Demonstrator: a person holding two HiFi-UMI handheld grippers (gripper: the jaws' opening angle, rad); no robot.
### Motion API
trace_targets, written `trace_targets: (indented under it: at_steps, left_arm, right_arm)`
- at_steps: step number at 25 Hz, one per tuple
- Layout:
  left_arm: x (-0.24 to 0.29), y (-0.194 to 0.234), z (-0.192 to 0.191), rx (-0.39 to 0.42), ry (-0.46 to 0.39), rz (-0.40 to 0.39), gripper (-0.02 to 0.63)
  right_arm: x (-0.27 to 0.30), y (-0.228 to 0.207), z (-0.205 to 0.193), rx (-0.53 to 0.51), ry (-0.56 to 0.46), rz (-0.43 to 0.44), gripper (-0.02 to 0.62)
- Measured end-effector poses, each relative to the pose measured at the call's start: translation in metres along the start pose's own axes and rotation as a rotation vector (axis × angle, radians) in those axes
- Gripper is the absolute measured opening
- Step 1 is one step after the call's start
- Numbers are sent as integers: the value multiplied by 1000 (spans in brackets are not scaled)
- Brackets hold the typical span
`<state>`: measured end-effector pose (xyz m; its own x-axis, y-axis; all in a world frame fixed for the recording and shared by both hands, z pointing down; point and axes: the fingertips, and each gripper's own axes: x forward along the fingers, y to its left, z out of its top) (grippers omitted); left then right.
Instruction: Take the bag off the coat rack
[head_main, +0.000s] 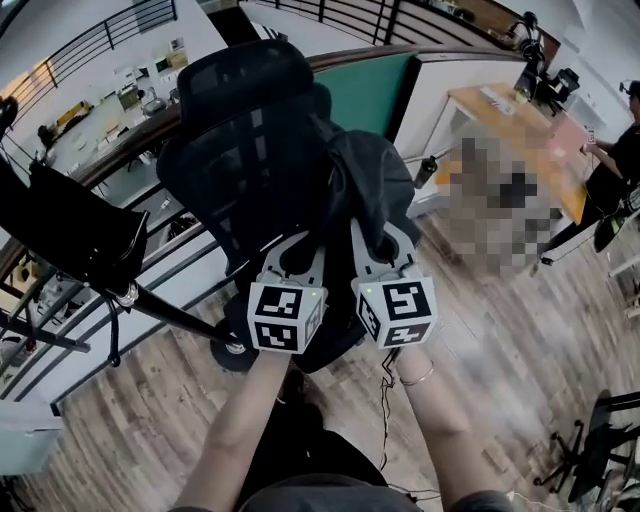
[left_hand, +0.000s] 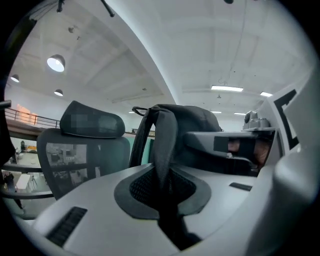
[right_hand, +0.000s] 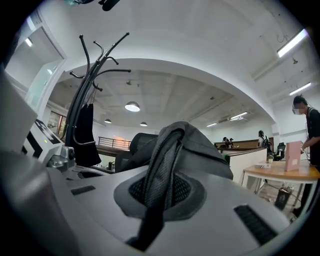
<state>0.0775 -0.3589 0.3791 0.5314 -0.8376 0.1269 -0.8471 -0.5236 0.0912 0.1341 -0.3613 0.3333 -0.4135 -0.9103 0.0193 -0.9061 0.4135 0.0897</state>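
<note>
A dark grey bag (head_main: 365, 180) hangs from both grippers in front of a black mesh office chair (head_main: 245, 130). My left gripper (head_main: 300, 248) is shut on one padded mesh strap (left_hand: 165, 145), which runs up from between its jaws to the bag's body (left_hand: 197, 120). My right gripper (head_main: 385, 245) is shut on the other strap (right_hand: 162, 160), with the bag's body (right_hand: 205, 145) bulging just beyond it. The black coat rack (right_hand: 90, 70) stands off to the left, apart from the bag, with a black garment (right_hand: 87, 137) still on it. In the head view its pole (head_main: 165, 315) slants at lower left.
The chair's headrest (left_hand: 92, 122) is close behind the bag. A railing (head_main: 120, 180) runs along the left. A wooden desk (head_main: 510, 120) stands at the right with a person (head_main: 615, 150) beside it. Another chair's base (head_main: 600, 440) is at lower right on the wood floor.
</note>
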Motion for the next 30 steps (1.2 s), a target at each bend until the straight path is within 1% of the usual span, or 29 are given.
trace_targets:
  at_steps: [5, 9, 16, 23, 30]
  left_arm:
    - [32, 13, -40, -41, 49, -37, 49]
    - [55, 30, -55, -63, 81, -52, 49]
    - [86, 49, -98, -80, 128, -79, 49]
    - [105, 77, -131, -97, 175, -67, 49]
    - [118, 108, -166, -99, 256, -33, 49]
  right_arm:
    - [24, -13, -46, 27, 68, -36, 9]
    - [50, -21, -64, 49, 113, -56, 9]
    - [77, -31, -114, 95, 172, -87, 9]
    - [108, -28, -152, 119, 214, -92, 9]
    - [139, -20, -193, 154, 275, -82, 9]
